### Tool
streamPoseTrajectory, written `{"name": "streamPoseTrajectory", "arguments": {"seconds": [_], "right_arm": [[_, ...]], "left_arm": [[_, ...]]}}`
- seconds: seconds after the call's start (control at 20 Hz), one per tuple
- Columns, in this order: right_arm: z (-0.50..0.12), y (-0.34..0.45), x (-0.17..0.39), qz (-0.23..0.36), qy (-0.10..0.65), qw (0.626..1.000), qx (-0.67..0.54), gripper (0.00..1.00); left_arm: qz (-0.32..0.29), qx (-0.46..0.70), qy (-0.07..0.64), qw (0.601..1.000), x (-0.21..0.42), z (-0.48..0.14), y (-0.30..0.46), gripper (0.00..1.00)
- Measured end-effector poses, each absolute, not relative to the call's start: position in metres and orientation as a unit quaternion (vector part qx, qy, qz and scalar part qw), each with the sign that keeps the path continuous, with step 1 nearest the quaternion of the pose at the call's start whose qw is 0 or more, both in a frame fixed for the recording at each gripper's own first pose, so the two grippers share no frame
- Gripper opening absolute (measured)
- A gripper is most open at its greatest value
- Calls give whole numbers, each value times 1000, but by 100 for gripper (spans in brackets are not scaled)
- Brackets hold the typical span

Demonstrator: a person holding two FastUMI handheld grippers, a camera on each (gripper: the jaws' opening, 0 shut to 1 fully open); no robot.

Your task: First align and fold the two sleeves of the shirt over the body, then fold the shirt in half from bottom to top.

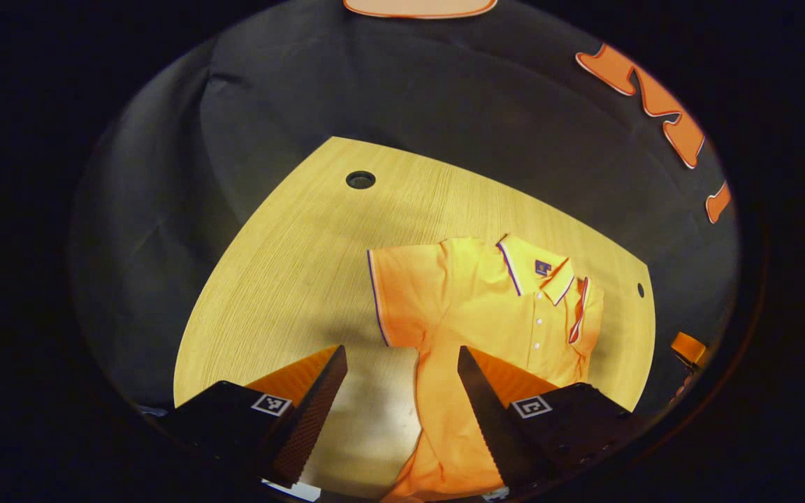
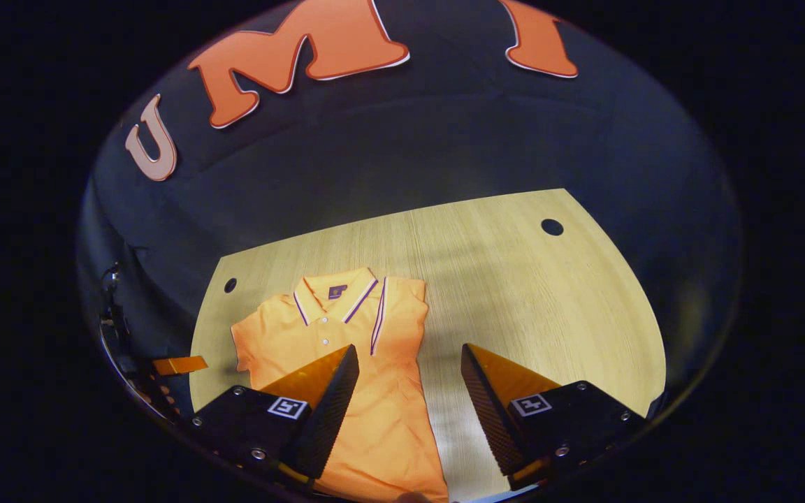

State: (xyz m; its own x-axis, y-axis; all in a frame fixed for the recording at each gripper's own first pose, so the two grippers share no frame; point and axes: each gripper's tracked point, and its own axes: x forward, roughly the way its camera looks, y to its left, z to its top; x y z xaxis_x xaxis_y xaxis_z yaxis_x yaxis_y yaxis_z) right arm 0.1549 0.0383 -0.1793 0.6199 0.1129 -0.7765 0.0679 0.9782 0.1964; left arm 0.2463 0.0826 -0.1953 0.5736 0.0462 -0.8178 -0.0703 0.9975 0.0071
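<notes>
Orange shirt (image 1: 486,314) flat on table (image 1: 291,279); one sleeve (image 2: 395,314) folded over. Left gripper (image 1: 402,363) and right gripper (image 2: 409,363) wide open, holding nothing.

Left hand-held gripper (image 1: 402,360): wedge fingers w/ ribbed inner faces, black blocky mounts, square marker tag each. Right hand-held gripper (image 2: 409,356): same, plus visible screws.

— What sort of place was it?
— A recording booth: black cloth wall (image 2: 444,154) hung at twelve o'clock behind a bare wooden table (image 2: 514,279) with round cable holes (image 2: 552,227).
</notes>
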Motion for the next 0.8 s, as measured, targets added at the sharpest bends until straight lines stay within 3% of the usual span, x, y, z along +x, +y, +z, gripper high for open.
{"name": "streamPoseTrajectory", "arguments": {"seconds": [0.15,0.3,0.45,0.6,0.8], "right_arm": [[-165,35,130,-14,417,902,108,90],[-152,32,102,-34,399,910,105,91],[-128,19,77,-61,362,926,90,90],[-111,10,64,-67,344,933,81,90],[-90,11,51,-66,318,943,73,90]], "left_arm": [[19,-2,507,862,274,-226,81,99],[24,10,545,838,292,-252,89,93],[41,27,558,828,317,-271,95,99],[56,19,560,827,333,-281,97,93],[80,34,568,818,346,-293,109,76]]}}
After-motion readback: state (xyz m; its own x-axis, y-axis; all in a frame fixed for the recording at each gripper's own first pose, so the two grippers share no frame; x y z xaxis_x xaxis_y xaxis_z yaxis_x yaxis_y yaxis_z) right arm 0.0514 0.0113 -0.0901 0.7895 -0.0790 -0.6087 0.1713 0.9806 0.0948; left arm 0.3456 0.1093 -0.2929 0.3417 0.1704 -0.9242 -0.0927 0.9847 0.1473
